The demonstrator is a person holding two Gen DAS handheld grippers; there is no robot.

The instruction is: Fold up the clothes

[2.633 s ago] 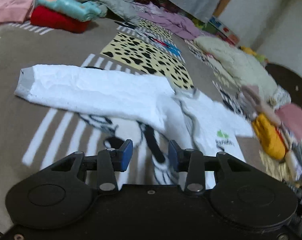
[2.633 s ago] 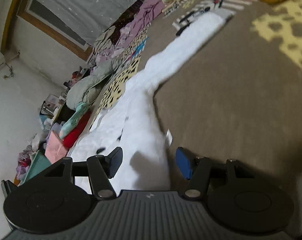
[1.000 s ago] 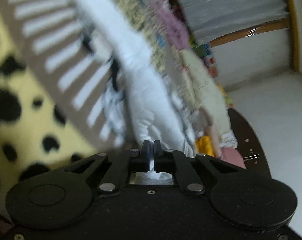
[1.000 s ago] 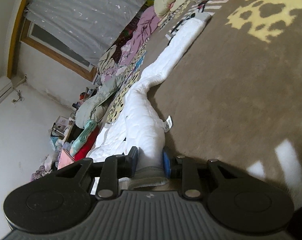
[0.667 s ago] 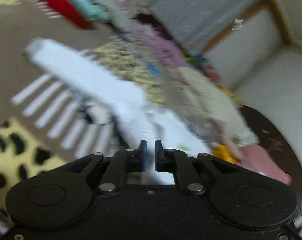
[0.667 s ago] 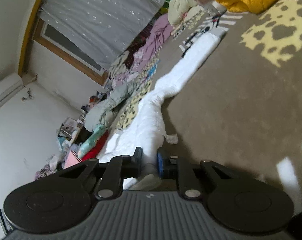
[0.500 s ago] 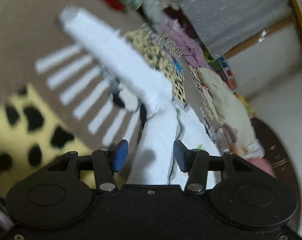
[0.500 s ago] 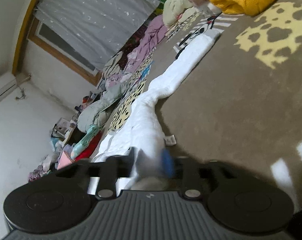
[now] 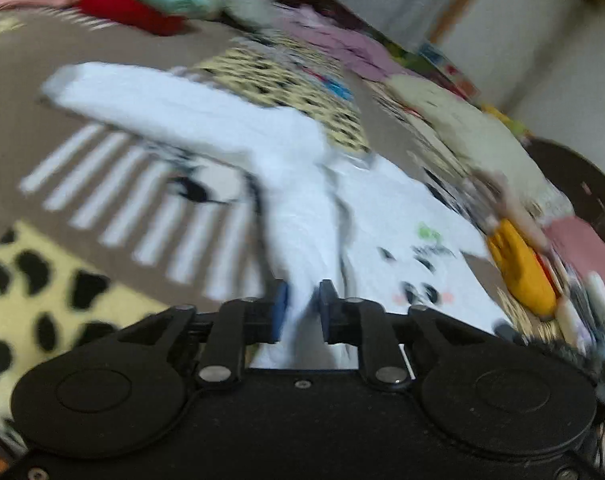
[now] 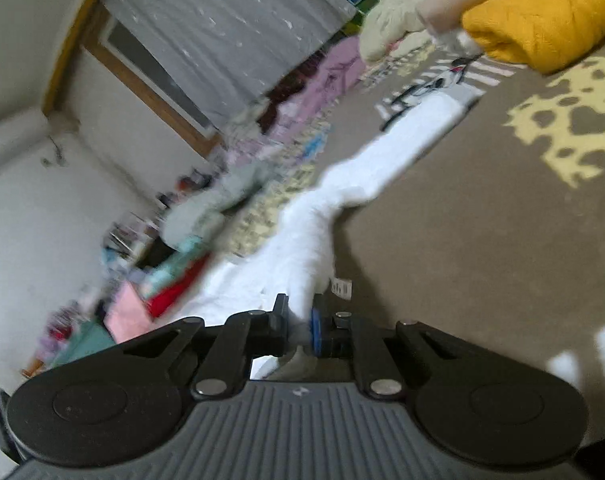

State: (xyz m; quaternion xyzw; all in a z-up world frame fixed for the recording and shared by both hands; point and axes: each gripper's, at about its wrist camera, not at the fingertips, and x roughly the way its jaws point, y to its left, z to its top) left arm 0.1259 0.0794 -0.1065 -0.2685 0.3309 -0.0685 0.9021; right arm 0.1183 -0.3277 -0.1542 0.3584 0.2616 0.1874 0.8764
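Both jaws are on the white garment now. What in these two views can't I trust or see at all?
- Left wrist view: motion blur smears the print on the white garment; its lettering is unreadable.
- Left gripper: its body hides the cloth behind the jaws.
- Right gripper: the same, so the gripped part cannot be told.
- Right wrist view: the garment's tag is too small to read.

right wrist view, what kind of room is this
Most likely a bedroom or living room at home, used for sorting laundry: a grey curtain over a wood-framed window, a brown patterned blanket spread as the work surface, and piles of clothes along its edge.
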